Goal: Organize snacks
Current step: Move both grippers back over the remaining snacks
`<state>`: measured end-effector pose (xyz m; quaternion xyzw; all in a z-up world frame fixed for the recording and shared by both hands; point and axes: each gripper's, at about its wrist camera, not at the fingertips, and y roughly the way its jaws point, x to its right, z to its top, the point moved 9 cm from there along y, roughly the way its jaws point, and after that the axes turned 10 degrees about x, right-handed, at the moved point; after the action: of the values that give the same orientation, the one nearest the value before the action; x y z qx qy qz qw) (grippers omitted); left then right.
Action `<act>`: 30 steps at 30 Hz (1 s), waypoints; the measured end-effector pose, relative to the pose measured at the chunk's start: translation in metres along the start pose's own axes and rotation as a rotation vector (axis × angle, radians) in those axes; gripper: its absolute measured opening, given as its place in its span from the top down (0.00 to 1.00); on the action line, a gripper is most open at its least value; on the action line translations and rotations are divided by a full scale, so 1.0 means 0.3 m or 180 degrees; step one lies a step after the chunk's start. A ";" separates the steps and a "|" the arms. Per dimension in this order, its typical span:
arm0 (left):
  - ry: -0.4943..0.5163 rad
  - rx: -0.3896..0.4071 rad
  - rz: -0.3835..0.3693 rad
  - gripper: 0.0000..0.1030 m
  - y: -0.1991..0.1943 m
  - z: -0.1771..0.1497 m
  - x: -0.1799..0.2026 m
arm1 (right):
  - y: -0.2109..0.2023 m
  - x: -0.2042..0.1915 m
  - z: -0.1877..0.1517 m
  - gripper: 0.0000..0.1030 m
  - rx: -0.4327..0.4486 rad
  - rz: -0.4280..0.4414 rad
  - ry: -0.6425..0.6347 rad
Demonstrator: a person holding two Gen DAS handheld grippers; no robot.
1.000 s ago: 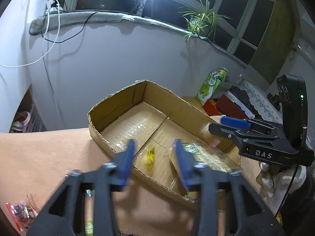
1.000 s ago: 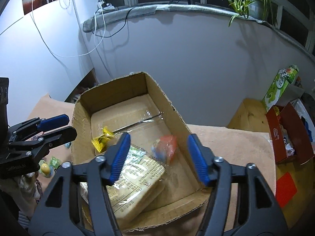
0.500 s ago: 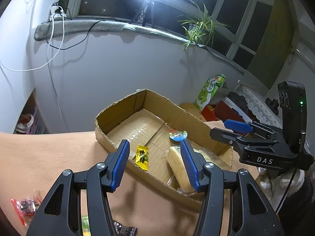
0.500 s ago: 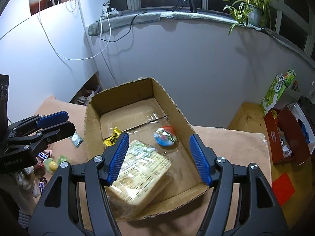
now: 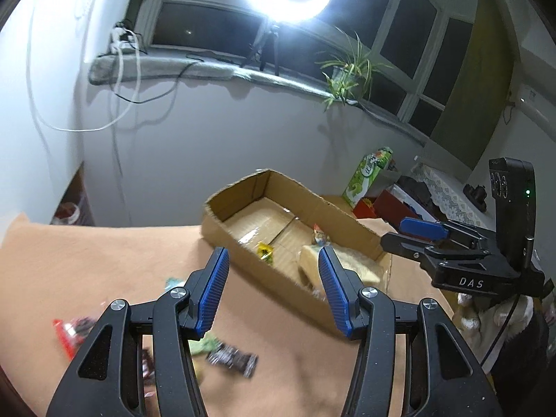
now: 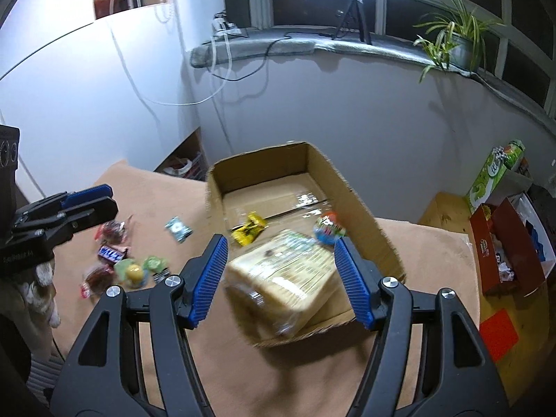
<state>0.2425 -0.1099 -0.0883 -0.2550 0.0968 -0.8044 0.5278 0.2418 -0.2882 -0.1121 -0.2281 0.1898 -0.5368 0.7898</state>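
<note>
Lying loose left of the cardboard box [image 6: 354, 205], light crinkly snacks [image 6: 132, 271] suit edge pinches; left gripper [image 5: 274, 288] and right gripper [image 6: 281, 278] gape empty.

The left wrist view looks forward and down between its own blue-padded fingers [image 5: 212, 292] at the tan table [image 5: 87, 260]. The cardboard box [image 5: 285, 274] sits right of centre, and the other gripper [image 5: 413, 234] enters at the right edge. The right wrist view sits closer to the cardboard box [image 6: 365, 215], centred in frame, facing the same windowsill [image 6: 264, 47]. Both views share the box, table and window wall.
</note>
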 end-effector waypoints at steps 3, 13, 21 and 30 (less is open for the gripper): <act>-0.0018 0.0064 0.0064 0.49 -0.071 -0.010 -0.042 | -0.026 -0.058 -0.021 0.35 -0.0006 0.0070 -0.0066; -0.0161 0.0128 0.0306 0.49 -0.254 -0.089 -0.193 | -0.064 -0.283 -0.135 0.35 -0.0131 0.0398 -0.0313; -0.0230 0.0004 0.0506 0.49 -0.323 -0.191 -0.287 | -0.045 -0.447 -0.231 0.35 -0.0300 0.0665 -0.0460; -0.0369 -0.0243 0.0529 0.49 -0.304 -0.317 -0.323 | 0.010 -0.605 -0.356 0.35 -0.0537 0.0937 -0.0541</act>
<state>0.1510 0.0050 -0.1604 -0.3120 0.1175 -0.7375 0.5873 0.1222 -0.1344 -0.1917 -0.3079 0.1981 -0.3764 0.8511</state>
